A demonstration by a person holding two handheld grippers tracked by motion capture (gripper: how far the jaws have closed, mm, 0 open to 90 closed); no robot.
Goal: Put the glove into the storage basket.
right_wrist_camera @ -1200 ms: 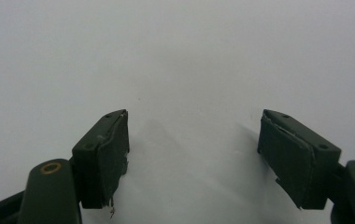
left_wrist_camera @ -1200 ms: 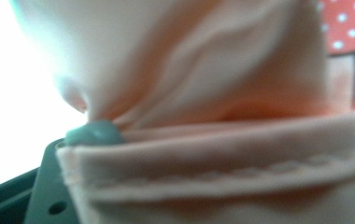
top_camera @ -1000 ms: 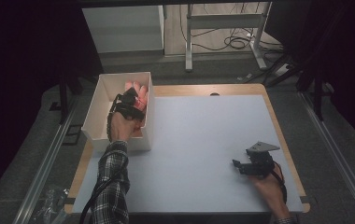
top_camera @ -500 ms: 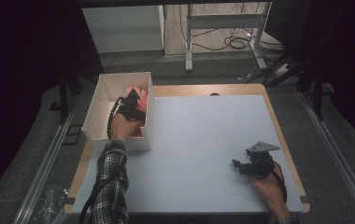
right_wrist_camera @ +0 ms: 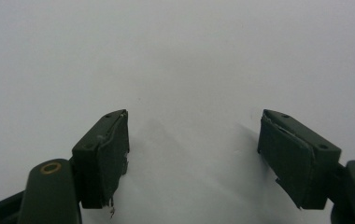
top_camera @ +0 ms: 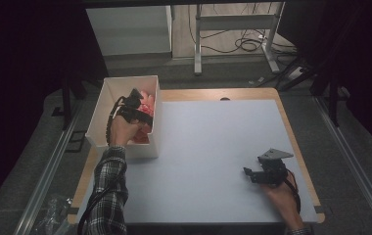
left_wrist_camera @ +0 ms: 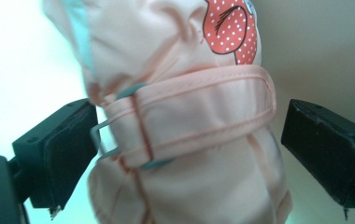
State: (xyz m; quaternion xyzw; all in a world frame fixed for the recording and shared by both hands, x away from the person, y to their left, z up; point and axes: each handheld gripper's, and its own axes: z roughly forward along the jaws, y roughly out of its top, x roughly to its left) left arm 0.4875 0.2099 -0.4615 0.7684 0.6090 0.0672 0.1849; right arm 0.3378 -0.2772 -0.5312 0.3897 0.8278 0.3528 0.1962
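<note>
mitten (left_wrist_camera: pixel 185 126): dead ahead of your L gripper (left_wrist_camera: pixel 189 140), long axis up-down, in box (top_camera: pixel 106 105)
L gripper: just spread, mitten between, unpinched
R gripper (top_camera: pixel 267 172): spread, far

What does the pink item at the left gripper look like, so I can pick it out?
Find the white box at the table's left edge. Inside, between the left gripper's open jaws, lies a pale pink fabric item with a stitched strap, a metal buckle and a red polka-dot patch.

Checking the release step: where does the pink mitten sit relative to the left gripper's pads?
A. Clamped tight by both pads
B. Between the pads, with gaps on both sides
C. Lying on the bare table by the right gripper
B: in the left gripper view the pink mitten sits between the left gripper pads, with gaps either side.
</note>
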